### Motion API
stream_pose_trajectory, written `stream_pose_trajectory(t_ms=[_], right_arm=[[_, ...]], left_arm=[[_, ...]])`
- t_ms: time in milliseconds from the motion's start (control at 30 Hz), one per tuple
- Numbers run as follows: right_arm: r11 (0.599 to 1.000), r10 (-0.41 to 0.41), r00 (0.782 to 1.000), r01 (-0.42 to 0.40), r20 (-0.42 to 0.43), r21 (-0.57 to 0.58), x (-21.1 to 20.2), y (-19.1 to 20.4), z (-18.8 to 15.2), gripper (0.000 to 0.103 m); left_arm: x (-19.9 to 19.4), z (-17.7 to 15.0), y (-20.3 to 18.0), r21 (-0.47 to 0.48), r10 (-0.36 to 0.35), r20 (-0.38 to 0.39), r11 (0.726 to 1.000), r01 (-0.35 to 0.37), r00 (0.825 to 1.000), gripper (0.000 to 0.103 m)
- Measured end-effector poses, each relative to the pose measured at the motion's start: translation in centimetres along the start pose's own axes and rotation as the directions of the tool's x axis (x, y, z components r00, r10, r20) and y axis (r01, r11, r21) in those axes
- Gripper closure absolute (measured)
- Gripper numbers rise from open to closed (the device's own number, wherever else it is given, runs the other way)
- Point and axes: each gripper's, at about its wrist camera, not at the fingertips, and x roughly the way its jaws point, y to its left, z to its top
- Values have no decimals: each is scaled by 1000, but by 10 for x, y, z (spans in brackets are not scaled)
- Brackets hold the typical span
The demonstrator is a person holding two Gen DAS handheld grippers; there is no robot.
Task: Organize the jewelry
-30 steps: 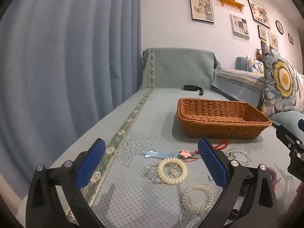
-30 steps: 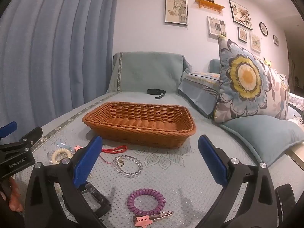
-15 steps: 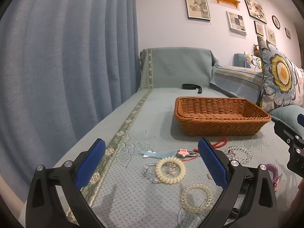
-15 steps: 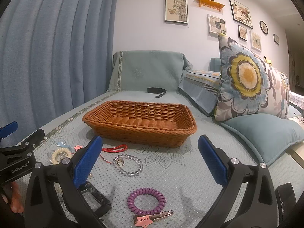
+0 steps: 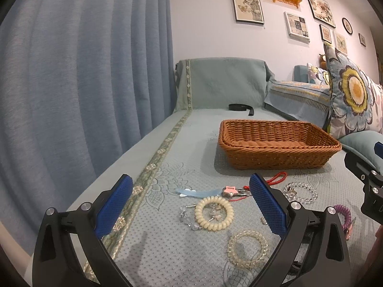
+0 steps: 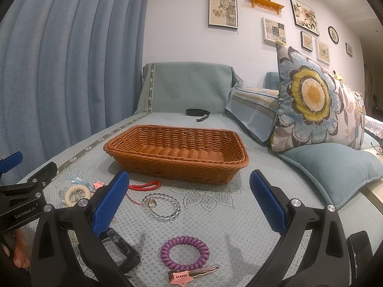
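Note:
An empty brown wicker basket sits on the teal sofa cover. In front of it lie a cream coil bracelet, a clear coil bracelet, a clear bead bracelet, a red cord, a purple coil bracelet and a pink star hair clip. My left gripper hovers open above the cream bracelet. My right gripper hangs open over the bead and purple bracelets. Neither holds anything.
A light blue feather clip and a second pink star clip lie by the cream bracelet. A black strap lies behind the basket. Cushions stand at the right, a blue curtain at the left.
The left wrist view has drifted slightly, so the basket and jewellery sit a little further left in frame. The right gripper has barely moved. Both stay open.

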Motion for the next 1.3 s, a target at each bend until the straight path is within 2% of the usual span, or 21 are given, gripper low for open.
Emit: stream_pose_trajectory(t_ms=[667, 900, 1000, 1100, 1200, 1300], right_arm=[[1000, -7, 1000, 7, -18, -3, 4, 0, -2, 8], [1000, 6, 998, -6, -66, -4, 10, -2, -1, 8], [1000, 23, 994, -22, -109, 7, 14, -5, -1, 14], [998, 51, 983, -44, -176, 39, 17, -16, -1, 24], [995, 82, 964, -65, -252, 76, 23, -33, 1, 36], [992, 105, 946, -77, -306, 102, 25, -49, 3, 46]], left_arm=[[5, -1, 1, -12, -5, -27, 1000, 4, 1000, 8], [13, -1, 14, -73, -62, -89, 996, 55, 994, 8], [23, 0, 25, -126, -153, -144, 983, 135, 978, 10], [25, 1, 26, -152, -242, -169, 964, 218, 955, 12], [21, 3, 14, -121, -314, -191, 948, 296, 930, 15], [18, 1, -6, -61, -369, -236, 929, 366, 899, 25]])
